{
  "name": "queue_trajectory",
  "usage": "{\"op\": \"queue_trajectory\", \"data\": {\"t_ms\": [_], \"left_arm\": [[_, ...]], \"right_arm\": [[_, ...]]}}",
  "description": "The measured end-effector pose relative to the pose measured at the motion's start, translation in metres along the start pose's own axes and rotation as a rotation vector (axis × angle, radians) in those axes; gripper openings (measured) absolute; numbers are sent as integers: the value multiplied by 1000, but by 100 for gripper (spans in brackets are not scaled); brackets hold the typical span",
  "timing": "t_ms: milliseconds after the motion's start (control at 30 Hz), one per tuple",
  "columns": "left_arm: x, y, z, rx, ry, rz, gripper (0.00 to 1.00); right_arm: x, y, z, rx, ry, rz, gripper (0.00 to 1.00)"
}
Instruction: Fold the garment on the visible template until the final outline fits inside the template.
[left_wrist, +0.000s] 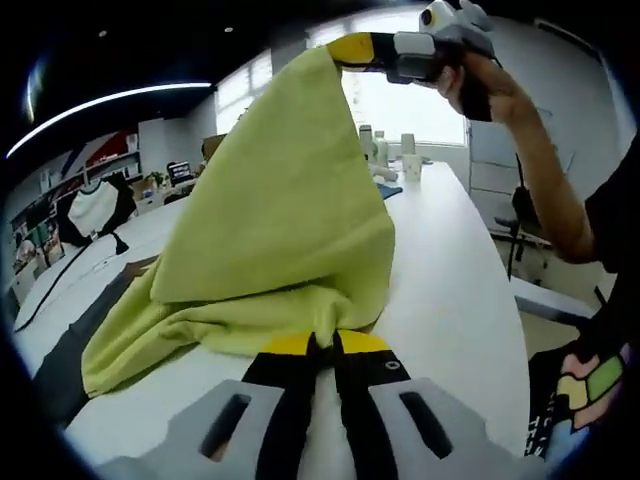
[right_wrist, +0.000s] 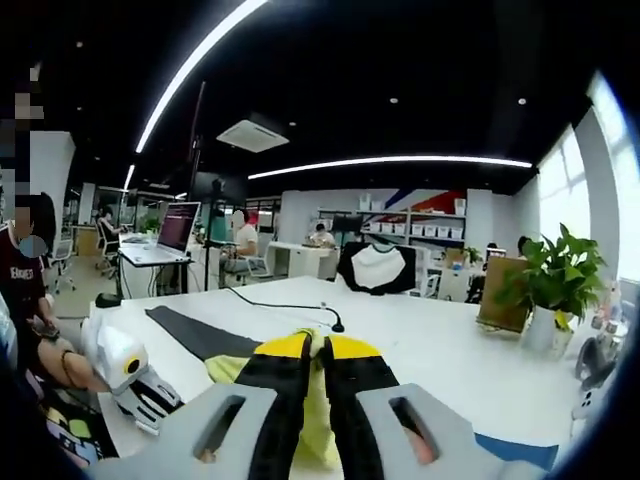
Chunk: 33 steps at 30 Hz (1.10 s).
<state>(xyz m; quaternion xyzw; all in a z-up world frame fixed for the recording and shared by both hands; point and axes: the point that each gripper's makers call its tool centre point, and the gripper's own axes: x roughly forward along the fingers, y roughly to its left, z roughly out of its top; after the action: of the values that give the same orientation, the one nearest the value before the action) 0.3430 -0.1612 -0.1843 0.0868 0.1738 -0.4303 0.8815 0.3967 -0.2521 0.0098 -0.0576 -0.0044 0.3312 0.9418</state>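
Note:
A yellow-green garment (left_wrist: 280, 220) hangs like a tent above the white table (left_wrist: 450, 300). My right gripper (left_wrist: 350, 48), held high by a hand, is shut on its top corner. My left gripper (left_wrist: 325, 343) is shut on its lower edge, close to the tabletop. The garment's left part lies partly on a dark grey template (left_wrist: 55, 375). In the right gripper view, the right gripper (right_wrist: 318, 345) is clamped on the garment (right_wrist: 225, 368), the template (right_wrist: 195, 338) lies as a dark strip on the table, and the left gripper (right_wrist: 140, 385) sits low at the left.
Bottles and cups (left_wrist: 385, 150) stand at the table's far end. A black cable (right_wrist: 290, 305) runs across the table beyond the template. A potted plant (right_wrist: 555, 280) stands at the right. The person's arm (left_wrist: 530, 150) reaches over the table's right edge.

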Motion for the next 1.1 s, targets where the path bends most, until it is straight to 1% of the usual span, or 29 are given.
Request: {"op": "queue_trajectory", "data": {"t_ms": [33, 100, 167, 267, 333, 533, 633, 733, 800, 833, 933, 1100], "left_arm": [[-2, 3, 0, -16, -5, 6, 7], [-9, 6, 2, -11, -26, 22, 6], [-17, 9, 6, -25, -52, 36, 6], [-26, 11, 13, -53, -87, 42, 6], [-32, 13, 18, -55, -102, 55, 6], [-62, 25, 40, -69, -177, 109, 6], [-82, 29, 54, -64, -219, 135, 6], [-97, 31, 63, -58, -248, 152, 6], [-110, 30, 68, -41, -248, 155, 6], [-118, 31, 70, -20, -243, 166, 6], [-131, 34, 69, 10, -222, 201, 6], [-154, 35, 67, 33, -221, 229, 6]], "right_arm": [[-1, -1, -3, 3, 2, -4, 3], [-1, -5, -8, 17, 12, -10, 3], [-1, -7, -13, 25, 20, -15, 3], [-3, -13, -14, 33, 23, -19, 3], [-6, -16, -13, 38, 20, -25, 3], [-14, -15, -20, 51, 19, -18, 3], [-19, -14, -19, 46, 13, -20, 3], [-21, -11, -17, 45, 8, -16, 3], [-25, -8, -18, 41, 9, -12, 3], [-26, -5, -18, 36, 7, -9, 3], [-30, 1, -21, 24, 9, -2, 3], [-38, 7, -24, 11, 17, -2, 3]]}}
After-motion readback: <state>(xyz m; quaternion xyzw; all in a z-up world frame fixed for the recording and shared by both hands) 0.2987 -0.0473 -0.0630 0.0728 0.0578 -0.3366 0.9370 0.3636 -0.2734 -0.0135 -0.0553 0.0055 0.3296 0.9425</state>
